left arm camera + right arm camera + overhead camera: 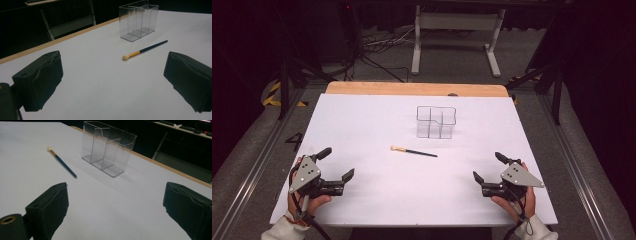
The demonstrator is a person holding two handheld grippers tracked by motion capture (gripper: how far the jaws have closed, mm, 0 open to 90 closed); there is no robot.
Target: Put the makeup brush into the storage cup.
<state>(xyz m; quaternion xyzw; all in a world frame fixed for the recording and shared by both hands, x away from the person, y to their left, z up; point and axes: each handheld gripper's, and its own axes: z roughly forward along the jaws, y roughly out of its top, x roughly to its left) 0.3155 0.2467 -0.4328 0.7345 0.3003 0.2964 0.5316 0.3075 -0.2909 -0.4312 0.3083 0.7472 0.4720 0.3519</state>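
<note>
A small brush (413, 151) with a dark handle, gold ferrule and pale round tip lies flat at the middle of the white table (377, 195). Behind it stands a clear plastic organiser (436, 121) with compartments, upright and with nothing inside. My left gripper (336, 163) rests at the near left of the table, open, jaws wide apart with nothing between them. At the near right my right gripper (488, 165) is open too, holding nothing. The left gripper view has the brush (143, 50) and organiser (138, 20) ahead. The right gripper view has the brush (62, 162) left of the organiser (108, 149).
A wooden strip (417, 89) runs along the table's far edge. Beyond it, a white metal frame (457, 35) and cables (377, 47) lie on the dark floor. Metal rails (257, 165) flank both sides of the table. A hand holds each gripper at the near edge.
</note>
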